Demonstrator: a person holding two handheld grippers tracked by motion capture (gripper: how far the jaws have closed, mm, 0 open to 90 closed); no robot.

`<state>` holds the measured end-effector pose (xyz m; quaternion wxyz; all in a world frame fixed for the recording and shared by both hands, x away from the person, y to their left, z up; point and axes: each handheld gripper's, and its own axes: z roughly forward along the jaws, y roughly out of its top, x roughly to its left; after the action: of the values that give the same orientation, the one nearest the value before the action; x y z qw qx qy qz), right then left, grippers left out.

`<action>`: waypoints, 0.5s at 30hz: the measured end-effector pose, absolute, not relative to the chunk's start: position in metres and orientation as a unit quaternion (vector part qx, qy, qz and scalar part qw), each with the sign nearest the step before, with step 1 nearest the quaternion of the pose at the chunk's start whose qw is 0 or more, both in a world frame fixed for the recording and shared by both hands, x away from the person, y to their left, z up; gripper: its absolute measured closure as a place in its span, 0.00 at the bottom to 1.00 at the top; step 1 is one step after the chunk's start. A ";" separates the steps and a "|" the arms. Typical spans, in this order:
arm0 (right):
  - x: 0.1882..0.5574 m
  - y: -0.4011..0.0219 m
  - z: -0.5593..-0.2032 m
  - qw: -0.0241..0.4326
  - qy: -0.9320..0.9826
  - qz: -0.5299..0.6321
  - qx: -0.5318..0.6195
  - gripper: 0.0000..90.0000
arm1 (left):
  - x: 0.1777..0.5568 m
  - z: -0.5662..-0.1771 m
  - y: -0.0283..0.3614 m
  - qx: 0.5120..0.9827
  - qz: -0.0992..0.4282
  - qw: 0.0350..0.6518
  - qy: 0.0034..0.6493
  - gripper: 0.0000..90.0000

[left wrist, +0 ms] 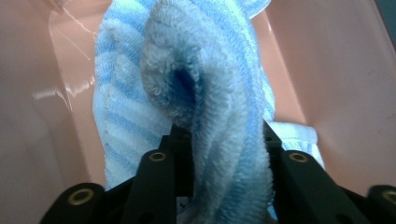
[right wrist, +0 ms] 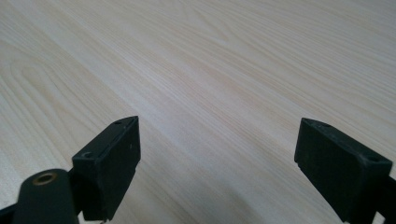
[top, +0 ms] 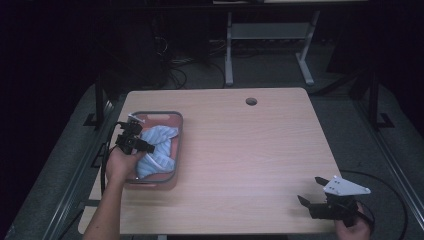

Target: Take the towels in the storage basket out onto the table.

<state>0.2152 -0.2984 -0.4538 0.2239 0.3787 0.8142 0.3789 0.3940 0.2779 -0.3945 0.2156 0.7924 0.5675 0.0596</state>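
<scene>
A light blue striped towel (top: 159, 146) lies bunched in a pink tray with a grey rim (top: 156, 114) at the table's left edge. My left gripper (top: 146, 146) reaches into the tray from its left side. In the left gripper view, a thick fold of the towel (left wrist: 219, 93) stands between the black jaws and the left gripper (left wrist: 219, 137) is shut on it, with the tray's pink wall (left wrist: 336, 60) behind. My right gripper (top: 310, 189) rests near the table's front right corner. The right gripper (right wrist: 217, 140) stands open over bare wood with nothing between its jaws.
The wooden table (top: 240, 145) has a round cable hole (top: 251, 101) near its far edge. Beyond the table, a white desk frame (top: 229, 55) and cables stand on the dark floor. A cable trails from the right gripper off the table's right edge.
</scene>
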 end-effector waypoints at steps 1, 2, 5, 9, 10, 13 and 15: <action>0.215 -0.298 -0.454 0.224 0.814 0.379 0.379 0.15 | 0.394 -0.394 0.278 0.792 0.060 0.216 0.567 0.78; 0.215 -0.298 -0.454 0.224 0.814 0.379 0.379 0.15 | 0.394 -0.394 0.278 0.792 0.058 0.217 0.568 0.78; 0.215 -0.299 -0.454 0.226 0.813 0.379 0.380 0.15 | 0.392 -0.394 0.281 0.788 0.055 0.228 0.570 0.80; 0.215 -0.299 -0.453 0.227 0.812 0.380 0.381 0.15 | 0.389 -0.393 0.285 0.781 0.051 0.246 0.572 0.80; 0.215 -0.299 -0.453 0.227 0.812 0.380 0.380 0.15 | 0.388 -0.393 0.287 0.781 0.050 0.250 0.570 0.80; 0.215 -0.299 -0.453 0.229 0.811 0.380 0.380 0.15 | 0.385 -0.389 0.288 0.778 0.055 0.267 0.566 0.80; 0.215 -0.299 -0.453 0.229 0.811 0.380 0.381 0.15 | 0.383 -0.385 0.289 0.777 0.056 0.278 0.562 0.80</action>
<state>0.2146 -0.2992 -0.4533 0.2286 0.3813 0.8110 0.3802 0.3827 0.2886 -0.3854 0.2781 0.7771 0.5618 0.0562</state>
